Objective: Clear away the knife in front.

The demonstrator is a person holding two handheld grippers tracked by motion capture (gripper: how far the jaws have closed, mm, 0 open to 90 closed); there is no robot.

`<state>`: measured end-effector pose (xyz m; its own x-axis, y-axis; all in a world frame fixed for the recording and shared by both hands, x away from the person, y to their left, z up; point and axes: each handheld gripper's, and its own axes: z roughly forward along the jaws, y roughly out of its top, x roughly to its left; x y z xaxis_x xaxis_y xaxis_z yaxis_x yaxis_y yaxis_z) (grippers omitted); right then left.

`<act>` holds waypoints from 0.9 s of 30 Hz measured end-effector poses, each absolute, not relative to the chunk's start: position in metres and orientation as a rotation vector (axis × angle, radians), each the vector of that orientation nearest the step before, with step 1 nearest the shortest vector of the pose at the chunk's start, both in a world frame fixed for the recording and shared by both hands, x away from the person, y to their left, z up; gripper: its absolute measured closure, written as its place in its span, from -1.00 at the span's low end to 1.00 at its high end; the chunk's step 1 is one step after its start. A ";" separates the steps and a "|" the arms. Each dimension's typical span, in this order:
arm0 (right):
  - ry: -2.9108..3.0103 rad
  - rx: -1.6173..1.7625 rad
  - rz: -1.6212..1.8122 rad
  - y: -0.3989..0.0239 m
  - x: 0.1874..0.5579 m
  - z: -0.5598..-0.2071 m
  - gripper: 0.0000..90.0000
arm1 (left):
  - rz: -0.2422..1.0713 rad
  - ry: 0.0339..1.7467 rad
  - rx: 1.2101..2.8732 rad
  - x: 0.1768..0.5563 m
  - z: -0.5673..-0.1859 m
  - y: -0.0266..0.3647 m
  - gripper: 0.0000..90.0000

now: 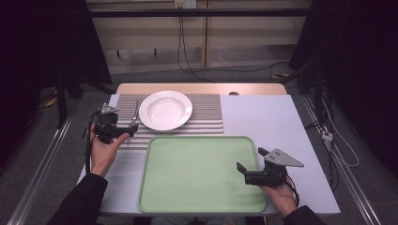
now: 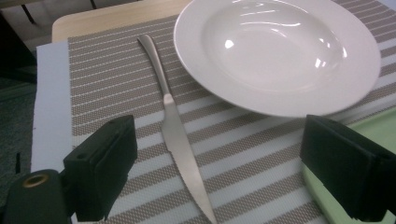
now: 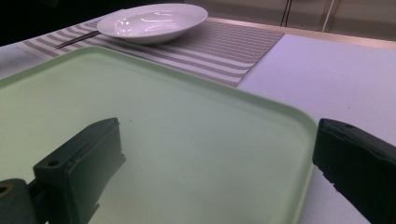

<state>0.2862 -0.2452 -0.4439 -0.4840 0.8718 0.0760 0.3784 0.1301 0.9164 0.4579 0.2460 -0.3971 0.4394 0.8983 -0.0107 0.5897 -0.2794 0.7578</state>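
Observation:
A white deep plate [image 1: 165, 109] [image 2: 275, 49] [image 3: 152, 21] sits on a striped placemat [image 1: 206, 117] [image 2: 107, 79] [image 3: 233, 51]. A steel knife [image 1: 134, 119] [image 2: 180, 140] [image 3: 77, 39] lies on the mat just left of the plate. My left gripper [image 1: 117, 125] [image 2: 219, 172] is open, its jaws straddling the knife's blade end. An empty pale green tray [image 1: 197, 176] [image 3: 140, 116] lies in front of the mat. My right gripper [image 1: 249, 161] [image 3: 215, 172] hangs open over the tray's right edge with nothing between its jaws.
The white table top [image 1: 267, 117] [image 3: 327, 70] is bare to the right of the mat and tray. A wooden strip [image 1: 202, 88] runs along the far edge. Cables [image 1: 328, 136] hang off the table's right side.

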 end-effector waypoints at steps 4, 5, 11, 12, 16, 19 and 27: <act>1.935 1.191 1.328 -0.245 0.286 -0.444 -0.97 | 0.546 1.273 1.978 0.473 -0.399 0.252 -0.67; 1.935 1.192 1.329 -0.245 0.286 -0.444 -0.97 | 0.549 1.279 1.984 0.476 -0.400 0.253 -0.66; 1.931 1.196 1.326 -0.245 0.285 -0.444 -0.97 | 0.546 1.329 1.956 0.500 -0.407 0.259 -0.59; 1.931 1.196 1.326 -0.245 0.285 -0.444 -0.97 | 0.536 1.331 1.955 0.503 -0.408 0.260 -0.59; 1.932 1.192 1.320 -0.244 0.284 -0.444 -0.97 | 0.531 1.345 1.968 0.517 -0.411 0.261 -0.50; 1.933 1.193 1.322 -0.244 0.284 -0.444 -0.97 | 0.530 1.353 1.975 0.528 -0.414 0.260 -0.34; 1.935 1.190 1.320 -0.245 0.284 -0.444 -0.97 | 0.514 1.390 2.008 0.544 -0.430 0.256 -0.03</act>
